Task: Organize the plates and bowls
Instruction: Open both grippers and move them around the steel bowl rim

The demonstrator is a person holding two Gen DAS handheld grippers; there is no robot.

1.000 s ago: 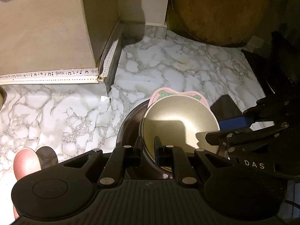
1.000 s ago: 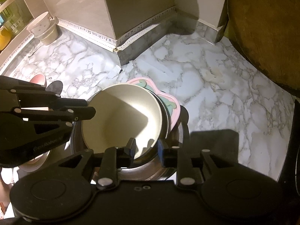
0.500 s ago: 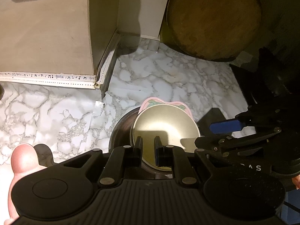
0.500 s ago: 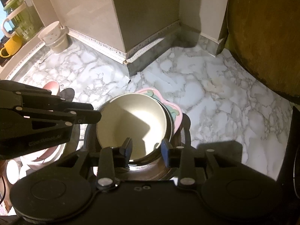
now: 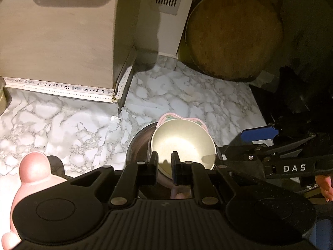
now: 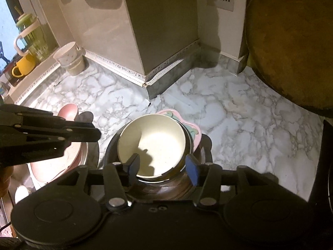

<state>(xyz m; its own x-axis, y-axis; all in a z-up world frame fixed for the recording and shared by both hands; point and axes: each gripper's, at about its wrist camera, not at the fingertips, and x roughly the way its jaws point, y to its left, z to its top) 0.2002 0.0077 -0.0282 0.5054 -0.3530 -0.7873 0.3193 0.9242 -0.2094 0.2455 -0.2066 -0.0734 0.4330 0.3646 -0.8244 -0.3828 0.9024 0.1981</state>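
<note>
Shows the cream bowl (image 6: 154,143) nested on a pink plate (image 6: 194,133) inside a dark metal bowl (image 6: 172,189) on the marble tabletop (image 6: 249,125). Looks glazed and rigid: probably light, slick, easy to chip, and apt to slide on the stack below. Calls for a pinch across the near rim, one finger inside, one outside. Has the right gripper (image 6: 162,164) at a medium spread, jaws just opened, straddling that rim without pressing. Has the left gripper (image 5: 164,162) pinched nearly closed and empty, beside the stack.
</note>
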